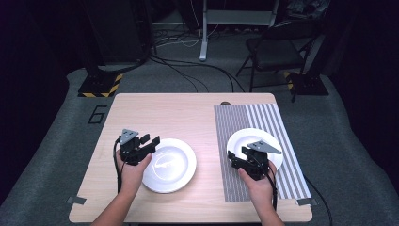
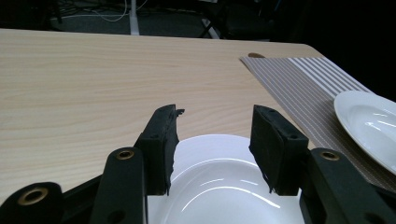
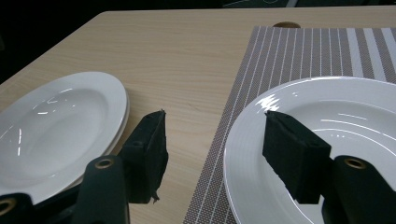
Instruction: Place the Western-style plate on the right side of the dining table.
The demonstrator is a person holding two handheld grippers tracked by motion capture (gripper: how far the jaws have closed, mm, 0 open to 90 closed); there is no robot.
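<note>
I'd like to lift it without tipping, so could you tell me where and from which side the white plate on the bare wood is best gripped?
Probably by the near left rim of the white plate, where the left gripper already hovers with jaws apart. The plate lies flat and shallow, so its thin raised edge is the only part a jaw can pinch, one pad above, one beneath.

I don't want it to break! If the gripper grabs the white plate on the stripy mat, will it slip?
The plate looks glossy, so it is probably slippery between the pads. It seems stiff and likely breakable if dropped. Pushed, it might drag the striped mat.
</note>
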